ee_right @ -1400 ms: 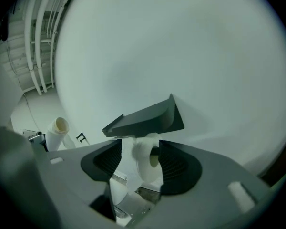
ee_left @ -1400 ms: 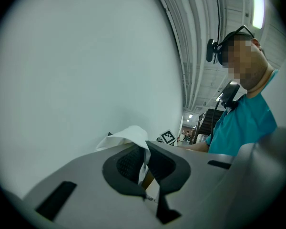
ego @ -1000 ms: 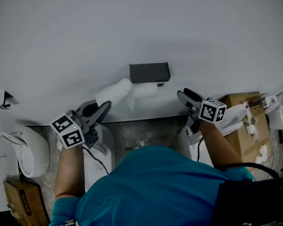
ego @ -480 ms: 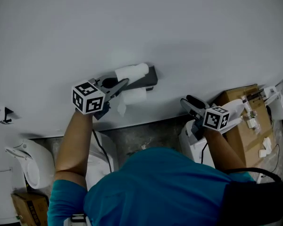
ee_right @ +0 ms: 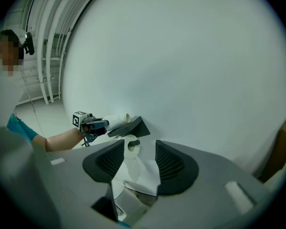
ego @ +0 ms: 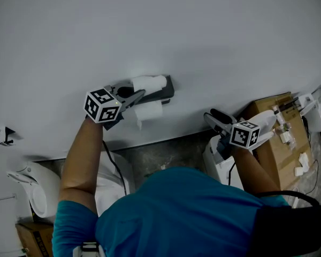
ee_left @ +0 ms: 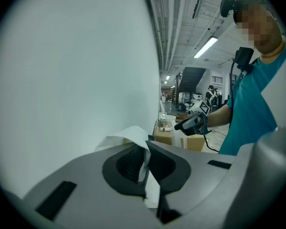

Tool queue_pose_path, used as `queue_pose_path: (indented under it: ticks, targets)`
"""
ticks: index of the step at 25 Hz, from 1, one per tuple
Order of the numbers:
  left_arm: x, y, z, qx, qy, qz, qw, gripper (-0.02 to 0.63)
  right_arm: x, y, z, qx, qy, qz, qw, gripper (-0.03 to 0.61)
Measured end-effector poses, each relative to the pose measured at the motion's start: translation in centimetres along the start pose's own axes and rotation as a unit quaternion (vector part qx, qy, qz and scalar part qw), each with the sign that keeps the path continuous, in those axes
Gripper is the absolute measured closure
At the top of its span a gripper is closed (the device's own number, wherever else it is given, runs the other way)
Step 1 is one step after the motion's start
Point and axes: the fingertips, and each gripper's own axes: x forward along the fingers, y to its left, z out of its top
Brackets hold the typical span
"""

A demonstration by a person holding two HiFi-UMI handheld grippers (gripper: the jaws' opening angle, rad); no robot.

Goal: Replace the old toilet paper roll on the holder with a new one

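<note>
**Fig. — Spare roll staged on top of the holder; mounted roll not yet removed**

Head view, left of centre: my left tongs (ego: pixel 140 93) are clamped shut on the held roll (ego: pixel 148 82). The left gripper view shows that the pads pinch only a fold of its sheet. This roll lies along the top of the black holder (ego: pixel 166 92), touching it, close against the wall (ego: pixel 214 31). Just beneath the holder hangs the mounted roll (ego: pixel 151 111), with a loose tail drooping at its left edge.

Right of centre, lower in the frame: my right tongs (ego: pixel 213 116) stand wide. They have just been closing a little, with nothing between them. They are well apart from the holder and aimed toward it, so in the right gripper view the mounted roll appears far off in the gap between the jaws.

Step in hand, as I judge it: the swap itself has not begun, since one roll still sits in the holder. I take the held roll to be the new one, parked on top, though the frames do not settle which is fresher.

Next move: I bring the right tongs up to the mounted roll, close across its body and draw it off the holder. Meanwhile the left tongs must steady the held roll. A grip on a fold of sheet alone could let it unwind or roll off that narrow top.
</note>
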Motion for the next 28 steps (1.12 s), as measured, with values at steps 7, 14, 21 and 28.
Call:
queue_pose_path:
  ticks: [7, 14, 21, 28]
  targets:
    - [0.1, 0.5, -1.2, -0.009, 0.019, -0.003, 0.9998, 0.598, 0.4, 0.6, 0.0, -0.002, 0.002, 0.007, 1.0, 0.376]
    - [-0.8, 1.0, -2.6, -0.061, 0.014, 0.025, 0.9978, 0.339, 0.6, 1.0, 0.0, 0.0, 0.003, 0.011, 1.0, 0.38]
    - [-4.2, 1.7, -3.0, -0.106, -0.023, 0.083, 0.9906, 0.314, 1.1, 1.6, 0.1, -0.003, 0.004, 0.02, 1.0, 0.382]
    - [-10.8, 0.3, -2.7, -0.15, -0.16, 0.138, 0.9658, 0.316, 1.7, 3.0, 1.4, -0.02, -0.004, 0.04, 0.999, 0.383]
